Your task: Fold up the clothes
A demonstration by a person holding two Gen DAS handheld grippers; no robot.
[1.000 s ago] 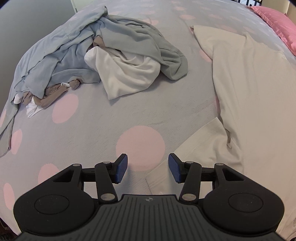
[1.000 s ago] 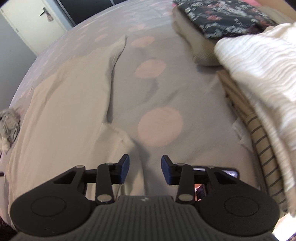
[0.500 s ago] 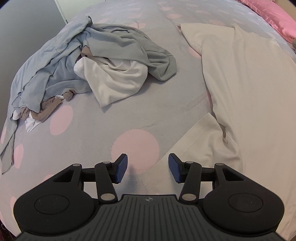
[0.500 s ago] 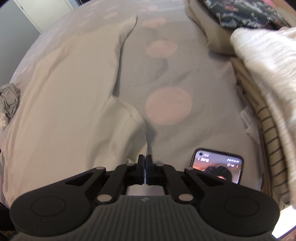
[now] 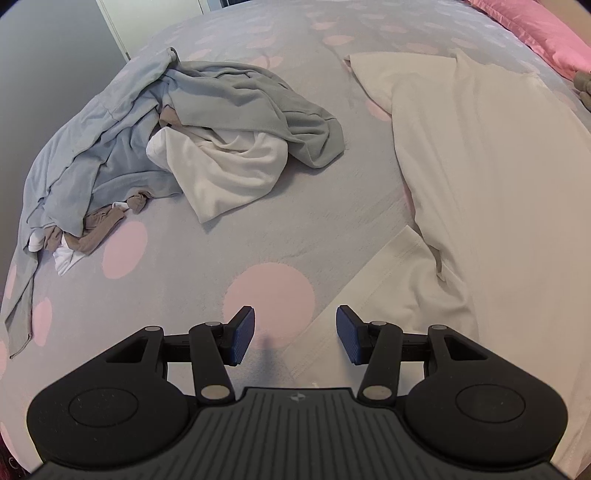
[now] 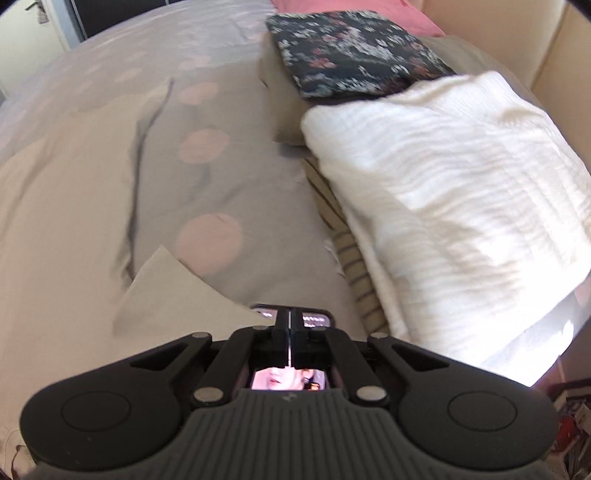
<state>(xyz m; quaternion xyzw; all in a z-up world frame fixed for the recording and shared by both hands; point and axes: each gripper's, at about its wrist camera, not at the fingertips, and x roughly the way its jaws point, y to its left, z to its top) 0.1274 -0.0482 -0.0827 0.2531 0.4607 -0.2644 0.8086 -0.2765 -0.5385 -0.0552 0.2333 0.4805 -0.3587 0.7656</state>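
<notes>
Cream shirt (image 5: 498, 206) lies spread flat on the dotted bedspread (image 5: 207, 258) for folding; left gripper (image 5: 295, 341) hovers open at its sleeve (image 5: 376, 295), right gripper (image 6: 290, 336) is pressed closed, apparently empty.

Home bedroom, we record: bed (image 5: 258, 240) with grey pink-dotted cover; pink pillow (image 5: 546, 33) at 1 o'clock; loose laundry heap (image 5: 184, 129) at 10 o'clock; door (image 6: 29, 29) at 11 o'clock.

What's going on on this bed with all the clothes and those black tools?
A person is folding laundry with two tools. A cream shirt lies spread flat on the spotted bedspread. The left hand-held gripper is open above the shirt's sleeve; the right hand-held gripper is shut near the other sleeve, over a phone. An unfolded pile waits nearby.
</notes>
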